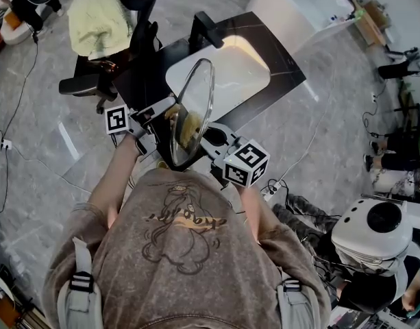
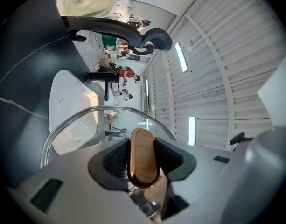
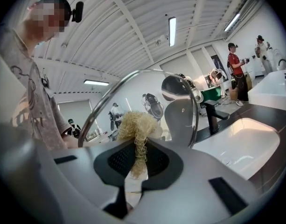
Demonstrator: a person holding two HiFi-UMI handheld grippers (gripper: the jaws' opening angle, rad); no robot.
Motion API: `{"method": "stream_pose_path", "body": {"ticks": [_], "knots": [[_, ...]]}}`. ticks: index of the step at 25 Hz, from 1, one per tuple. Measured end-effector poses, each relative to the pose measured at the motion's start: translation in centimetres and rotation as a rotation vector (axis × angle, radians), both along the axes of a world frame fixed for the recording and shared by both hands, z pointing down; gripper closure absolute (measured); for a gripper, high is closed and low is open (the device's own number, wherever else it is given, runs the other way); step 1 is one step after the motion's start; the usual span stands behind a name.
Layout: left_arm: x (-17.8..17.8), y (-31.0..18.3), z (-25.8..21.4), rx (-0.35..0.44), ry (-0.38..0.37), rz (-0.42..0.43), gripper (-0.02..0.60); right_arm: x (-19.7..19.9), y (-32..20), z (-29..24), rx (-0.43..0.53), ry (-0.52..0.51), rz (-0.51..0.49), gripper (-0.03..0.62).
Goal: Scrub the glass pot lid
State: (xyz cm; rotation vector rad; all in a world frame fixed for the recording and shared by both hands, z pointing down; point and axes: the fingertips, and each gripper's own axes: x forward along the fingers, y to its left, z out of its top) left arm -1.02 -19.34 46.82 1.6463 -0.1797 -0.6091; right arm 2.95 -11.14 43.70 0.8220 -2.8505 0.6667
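I hold the glass pot lid (image 1: 199,91) upright on its edge over the white sink (image 1: 240,81). My left gripper (image 1: 160,120) is shut on the lid's copper-coloured handle (image 2: 143,157); the lid's steel rim (image 2: 82,118) arcs just beyond its jaws. From the other side, my right gripper (image 1: 200,140) is shut on a pale yellow fibre scrubber (image 3: 136,132). The scrubber (image 1: 189,125) lies against the glass, with the lid's rim (image 3: 133,78) curving above it in the right gripper view.
A black faucet (image 1: 206,29) stands at the sink's back on a dark counter (image 1: 281,64). An office chair with a pale yellow towel (image 1: 100,19) stands at the left. A white tub (image 1: 299,5) sits behind, and cables and gear (image 1: 374,232) lie at the right.
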Motion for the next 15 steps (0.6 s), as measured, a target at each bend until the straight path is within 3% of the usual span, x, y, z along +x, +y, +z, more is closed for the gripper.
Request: {"method": "stream_pose_path", "body": {"ticks": [7,15], "knots": [[-0.2,0.8,0.4,-0.013,-0.001,0.010,0.400,2.0,-3.4,-3.9,0.077,-0.050,0.098,0.553],[0.5,1.3,-0.3,-0.014,0.054,0.035,0.400,2.5,-7.1,-4.4,0.104,-0.037,0.130,0.552]]}}
